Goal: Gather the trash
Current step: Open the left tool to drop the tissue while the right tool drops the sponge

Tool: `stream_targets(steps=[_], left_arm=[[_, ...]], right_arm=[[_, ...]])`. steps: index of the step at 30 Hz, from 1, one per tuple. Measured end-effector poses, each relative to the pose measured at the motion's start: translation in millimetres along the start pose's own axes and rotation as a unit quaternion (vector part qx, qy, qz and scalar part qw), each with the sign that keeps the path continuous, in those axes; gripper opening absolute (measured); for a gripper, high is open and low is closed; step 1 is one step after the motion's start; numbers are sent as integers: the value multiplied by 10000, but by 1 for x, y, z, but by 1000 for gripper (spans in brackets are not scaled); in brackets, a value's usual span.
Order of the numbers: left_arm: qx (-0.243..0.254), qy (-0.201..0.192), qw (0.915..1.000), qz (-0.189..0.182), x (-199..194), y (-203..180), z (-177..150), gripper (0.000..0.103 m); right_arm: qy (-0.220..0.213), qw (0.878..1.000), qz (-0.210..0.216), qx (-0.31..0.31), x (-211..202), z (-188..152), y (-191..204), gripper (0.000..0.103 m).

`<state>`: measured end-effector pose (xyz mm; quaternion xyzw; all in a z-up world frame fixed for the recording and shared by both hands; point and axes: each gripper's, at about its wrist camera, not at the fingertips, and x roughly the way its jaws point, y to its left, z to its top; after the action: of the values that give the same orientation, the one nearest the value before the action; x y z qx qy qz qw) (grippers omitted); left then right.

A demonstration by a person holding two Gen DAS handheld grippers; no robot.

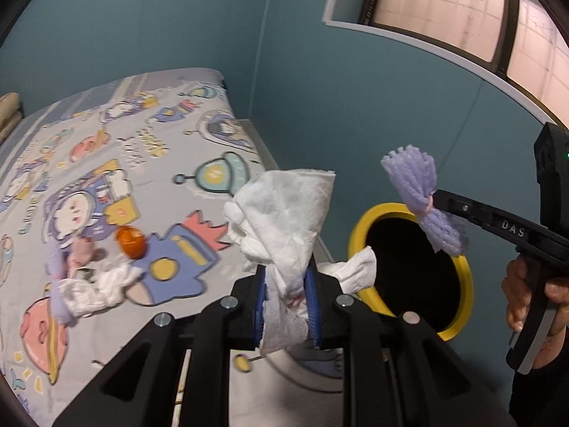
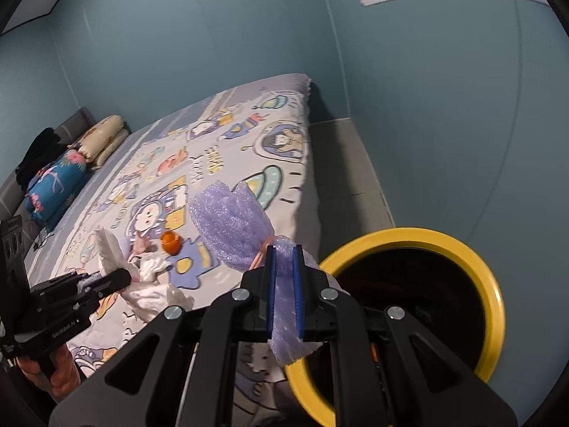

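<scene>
Trash carried toward the bin

A crumpled white paper tissue (image 1: 284, 220) is pinched in the left gripper (image 1: 286, 299); a purple foam net sleeve (image 2: 234, 227) is clamped in the right gripper (image 2: 284, 291), nearer the yellow-rimmed black bin (image 2: 494, 284) at lower right.

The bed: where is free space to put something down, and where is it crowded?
Free: the bedsheet between the pillows and the far corner. Crowded: the near part, with the orange capsule, tissues and the tissue-holding left gripper.
</scene>
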<state>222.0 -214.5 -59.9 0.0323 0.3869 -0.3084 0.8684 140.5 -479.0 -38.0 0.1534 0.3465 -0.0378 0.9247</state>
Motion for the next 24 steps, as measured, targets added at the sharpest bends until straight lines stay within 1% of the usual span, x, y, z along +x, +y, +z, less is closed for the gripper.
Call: stream_targets(steps=[9, 18, 24], left_arm=[[274, 289, 9987, -313, 41, -46, 3, 18], [435, 526, 9963, -530, 76, -84, 8, 18], [435, 790, 9934, -706, 105, -106, -2, 18]], right_arm=[[18, 9986, -281, 453, 3, -3, -50, 8], [141, 9959, -441, 780, 18, -7, -84, 8], [241, 9932, -489, 1029, 32, -12, -104, 9]])
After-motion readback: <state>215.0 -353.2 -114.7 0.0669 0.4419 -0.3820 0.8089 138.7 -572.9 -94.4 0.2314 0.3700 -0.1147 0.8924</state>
